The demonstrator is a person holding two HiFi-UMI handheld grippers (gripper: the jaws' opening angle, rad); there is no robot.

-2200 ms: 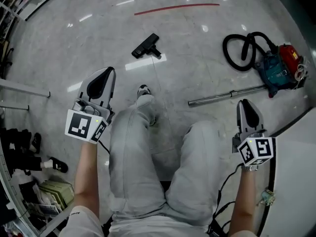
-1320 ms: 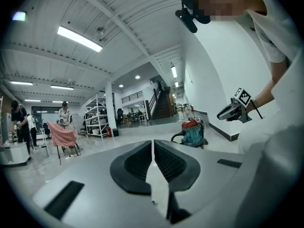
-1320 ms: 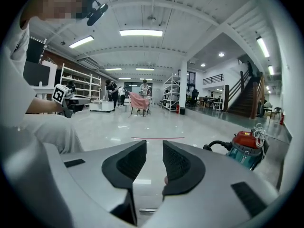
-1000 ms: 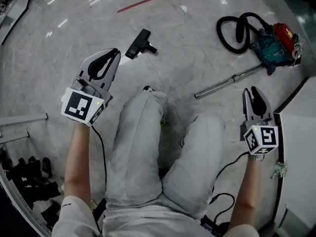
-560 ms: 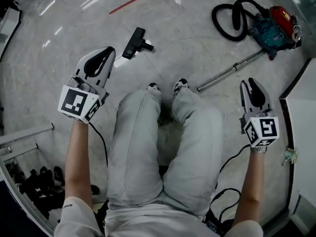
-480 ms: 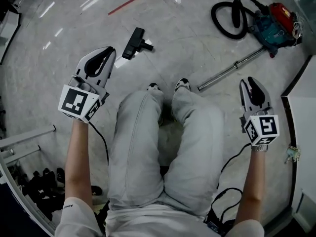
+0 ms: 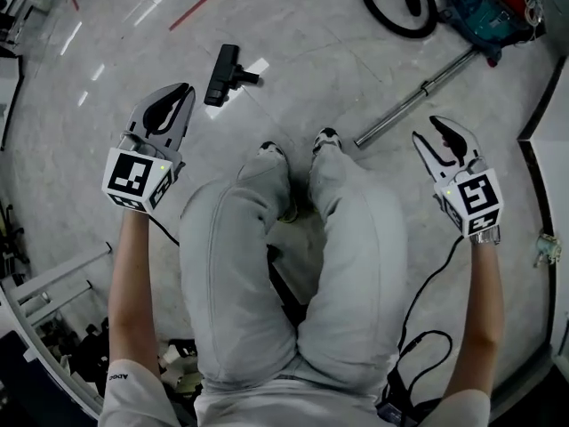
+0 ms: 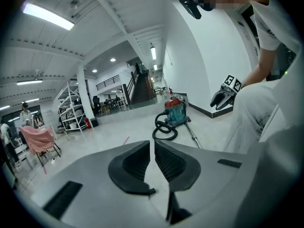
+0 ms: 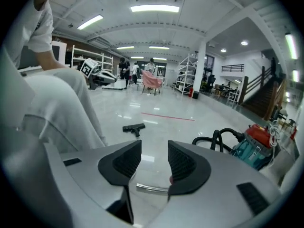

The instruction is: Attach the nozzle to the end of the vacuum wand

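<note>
Framing has shifted since half a second ago: the vacuum cleaner point(image 7: 484, 3) and its hose point(image 7: 391, 7) now crowd the head view's top edge. The right gripper point(image 7: 427, 129) shows its jaws wider apart. They are opening, with nothing pressed between them. The left gripper point(image 7: 182, 92) has its jaws together and empty. The nozzle point(image 7: 220, 75) lies on the floor point(image 7: 293, 52) ahead of the left gripper, well apart from the vacuum wand point(image 7: 418, 92). Its flat head runs roughly top to bottom in the head view, and its neck points right, toward the wand. The wand's long axis slants from near the right shoe point(image 7: 325, 139) up and right to the vacuum cleaner.
</note>
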